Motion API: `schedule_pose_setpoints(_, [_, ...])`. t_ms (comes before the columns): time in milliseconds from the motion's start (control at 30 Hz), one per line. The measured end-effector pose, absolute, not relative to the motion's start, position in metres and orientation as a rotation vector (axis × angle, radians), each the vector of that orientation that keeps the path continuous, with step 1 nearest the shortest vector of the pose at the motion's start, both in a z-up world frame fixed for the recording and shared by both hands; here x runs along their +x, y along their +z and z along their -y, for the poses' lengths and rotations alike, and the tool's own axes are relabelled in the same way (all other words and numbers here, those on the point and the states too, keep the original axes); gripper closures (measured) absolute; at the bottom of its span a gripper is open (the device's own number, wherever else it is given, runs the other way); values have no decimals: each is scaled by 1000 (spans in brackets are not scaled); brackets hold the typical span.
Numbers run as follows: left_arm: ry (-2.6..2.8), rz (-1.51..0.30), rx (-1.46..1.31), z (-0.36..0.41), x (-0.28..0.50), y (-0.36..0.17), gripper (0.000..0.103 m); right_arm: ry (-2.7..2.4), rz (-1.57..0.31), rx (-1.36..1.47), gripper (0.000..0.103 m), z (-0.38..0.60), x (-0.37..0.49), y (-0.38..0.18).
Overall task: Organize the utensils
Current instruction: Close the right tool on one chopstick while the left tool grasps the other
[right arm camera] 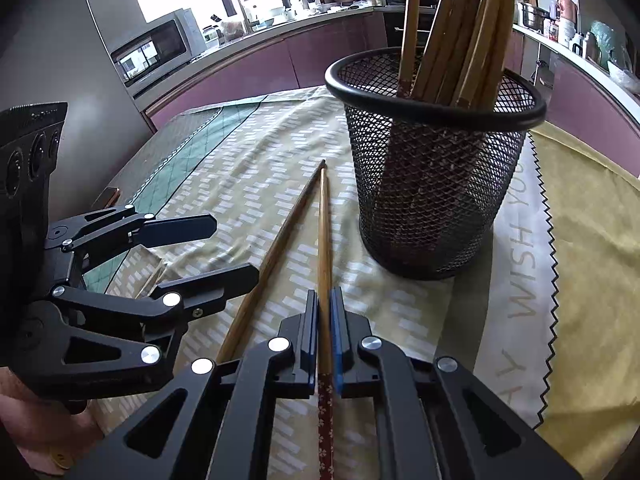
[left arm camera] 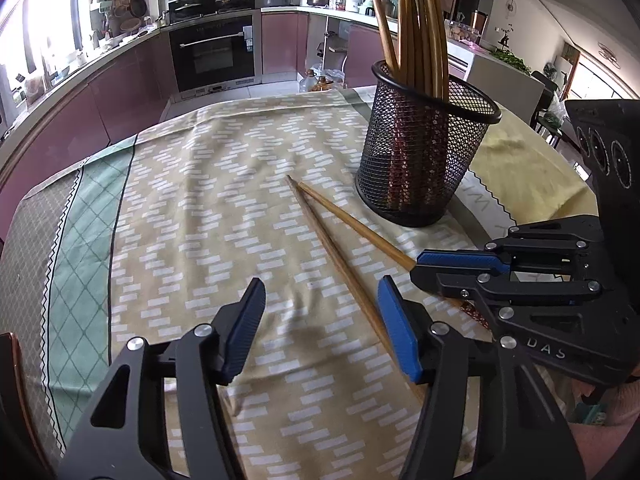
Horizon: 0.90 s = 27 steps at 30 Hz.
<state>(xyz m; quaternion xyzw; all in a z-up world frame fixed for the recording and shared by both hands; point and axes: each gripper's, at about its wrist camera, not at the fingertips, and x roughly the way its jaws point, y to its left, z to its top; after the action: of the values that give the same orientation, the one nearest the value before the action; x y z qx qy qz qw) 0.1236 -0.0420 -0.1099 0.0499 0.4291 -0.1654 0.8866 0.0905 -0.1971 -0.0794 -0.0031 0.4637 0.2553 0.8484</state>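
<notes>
At the bottom centre of the right wrist view, the right tool is clenched on a chopstick lying on the worktop. Lower left, the left tool stands released beside a second chopstick. Farther, upper right, waits the mesh holder. This looks like the pickup step; next comes lifting and tipping the stick into the holder.

Each camera sits just behind its own gripper, angled steeply down at the cloth-covered counter from close range. The left wrist view faces the oven wall; the right wrist view faces the window. Both share the black wire-mesh cup and two loose wooden chopsticks.
</notes>
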Motion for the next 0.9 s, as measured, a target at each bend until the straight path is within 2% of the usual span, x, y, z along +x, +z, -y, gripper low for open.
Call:
schedule_pose_setpoints(267, [-337,-925,128,55,138,-119,60,540,-976,-3,98,204,88,-81])
schedule_pose_setpoints(667, [-307,-918,133,56,138,-120,67,539,-965,-47,96,197,93,-81])
schedule_pose_setpoints(900, [-309,-916,119,56,130,-119,81,538,-961,-20,98,197,95,-82])
